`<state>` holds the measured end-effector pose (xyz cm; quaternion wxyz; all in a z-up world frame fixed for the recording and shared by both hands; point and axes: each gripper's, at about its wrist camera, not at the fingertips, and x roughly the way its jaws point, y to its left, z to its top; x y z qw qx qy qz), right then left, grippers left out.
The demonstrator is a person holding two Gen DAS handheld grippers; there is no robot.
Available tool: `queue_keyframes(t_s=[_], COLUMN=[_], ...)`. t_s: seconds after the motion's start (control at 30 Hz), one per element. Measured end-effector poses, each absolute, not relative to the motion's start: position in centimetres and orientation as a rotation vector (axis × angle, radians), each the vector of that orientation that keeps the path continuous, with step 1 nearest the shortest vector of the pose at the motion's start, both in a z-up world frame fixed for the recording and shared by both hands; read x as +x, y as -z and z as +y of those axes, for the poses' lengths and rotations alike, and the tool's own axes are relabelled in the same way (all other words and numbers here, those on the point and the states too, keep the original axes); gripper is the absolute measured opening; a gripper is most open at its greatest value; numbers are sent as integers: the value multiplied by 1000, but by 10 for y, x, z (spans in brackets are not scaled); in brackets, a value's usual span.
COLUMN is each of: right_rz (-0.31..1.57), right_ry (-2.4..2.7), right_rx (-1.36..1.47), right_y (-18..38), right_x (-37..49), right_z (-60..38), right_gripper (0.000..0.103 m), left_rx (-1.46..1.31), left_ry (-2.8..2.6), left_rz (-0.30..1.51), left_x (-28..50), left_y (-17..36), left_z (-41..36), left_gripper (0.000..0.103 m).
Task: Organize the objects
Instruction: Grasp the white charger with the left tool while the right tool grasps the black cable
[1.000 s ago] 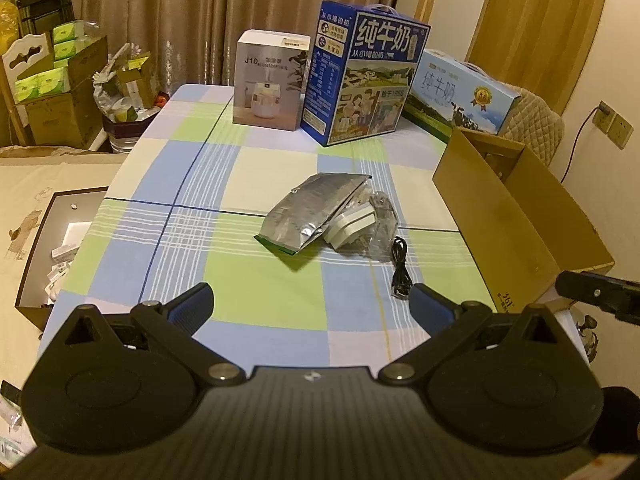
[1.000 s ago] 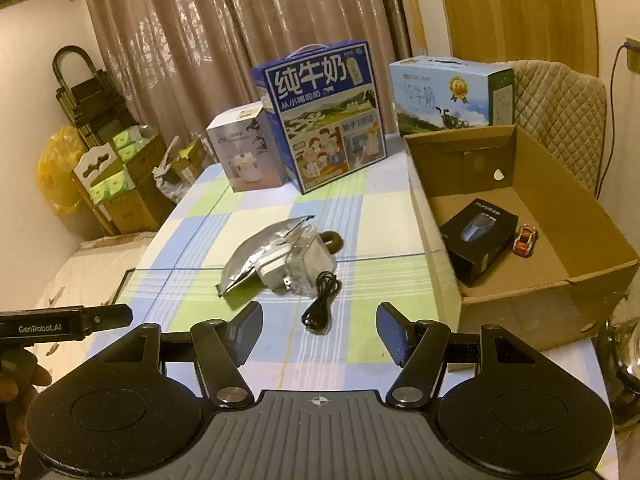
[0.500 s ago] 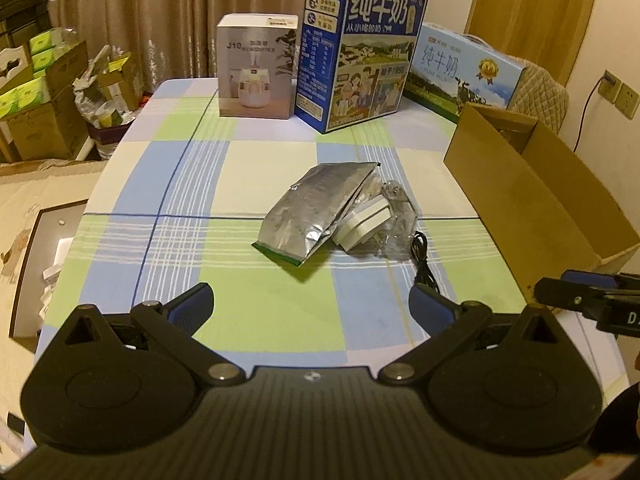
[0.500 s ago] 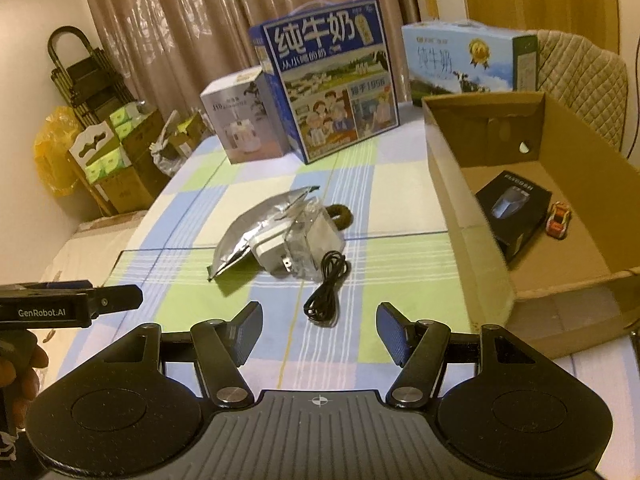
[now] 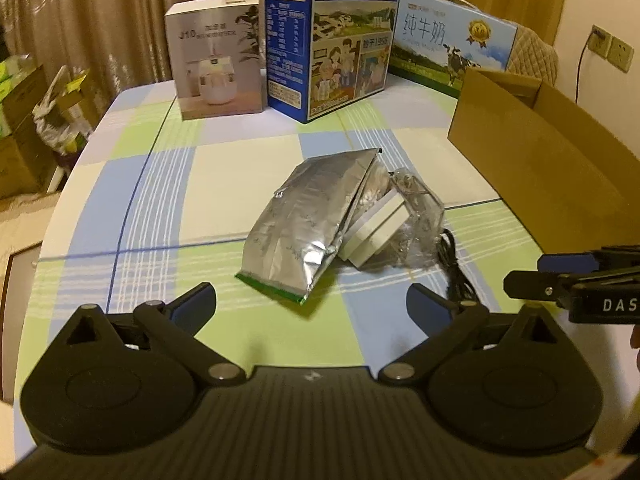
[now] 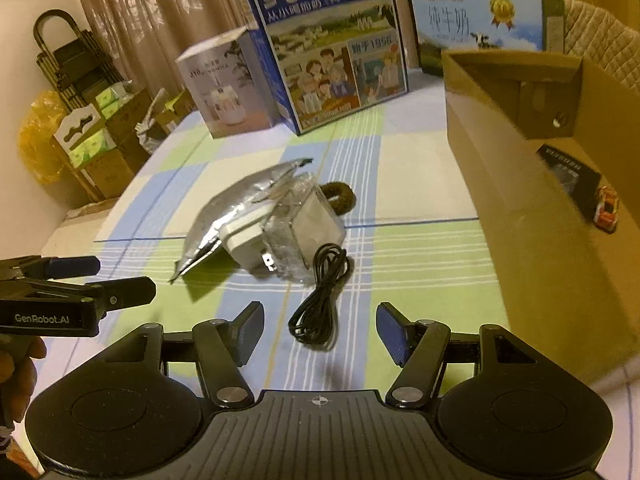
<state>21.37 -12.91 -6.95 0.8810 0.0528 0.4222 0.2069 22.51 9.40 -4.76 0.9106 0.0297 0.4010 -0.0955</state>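
Two grippers hang over the near edge of the checked table [image 5: 152, 184], and both of yours are empty. Your left gripper [image 5: 311, 304] has its jaws spread wide with nothing between them, aimed at the silver foil pouch [image 5: 304, 224] lying flat mid-table. Your right gripper [image 6: 320, 328] is spread too, gripping nothing, with the coiled black cable [image 6: 320, 292] lying on the cloth just ahead of its fingertips. Leaning against the pouch's right side is a white charger block [image 5: 376, 232], partly inside a crumpled clear plastic case [image 6: 304, 224]. A small brown ring [image 6: 340, 198] sits just behind that case. Along the table's right edge stands the open cardboard box [image 6: 500, 152]; inside it you can see a black packet [image 6: 572, 176] and a little orange toy car [image 6: 607, 210]. Across the far edge stand a white humidifier carton [image 5: 218, 56], a tall blue milk carton [image 5: 340, 40] and a lower pale-blue milk carton [image 5: 448, 44].
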Motion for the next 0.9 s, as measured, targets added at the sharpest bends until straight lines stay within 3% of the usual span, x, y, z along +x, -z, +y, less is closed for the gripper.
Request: queue_keyframes(t_s=[0.23,0.4,0.57,0.73,0.77,0.9], right_rz=[906,935,943,959,961,951], right_ry=[-449,-437,-430,-412,-415,-393], right_rx=[97,75,43,-31,-31,-22], right_y=[89,103,109,117,117,112], right_x=[236,252,261,265,265,263], right_z=[-115,-107,-98,-88,-88,-94], right_gripper=[59,46,39,27,20,15], left_rx=[85,81,121,130,131,162], left_ry=[230,253,274,312,317,345], left_rz=[813,829,808,786,779,733], left_x=[245,250,252,256,256,256], left_y=[70,80,84,85,84,79], left_z=[94,94,90,84,83,72], left_gripper=[100,100,100,92,91,84])
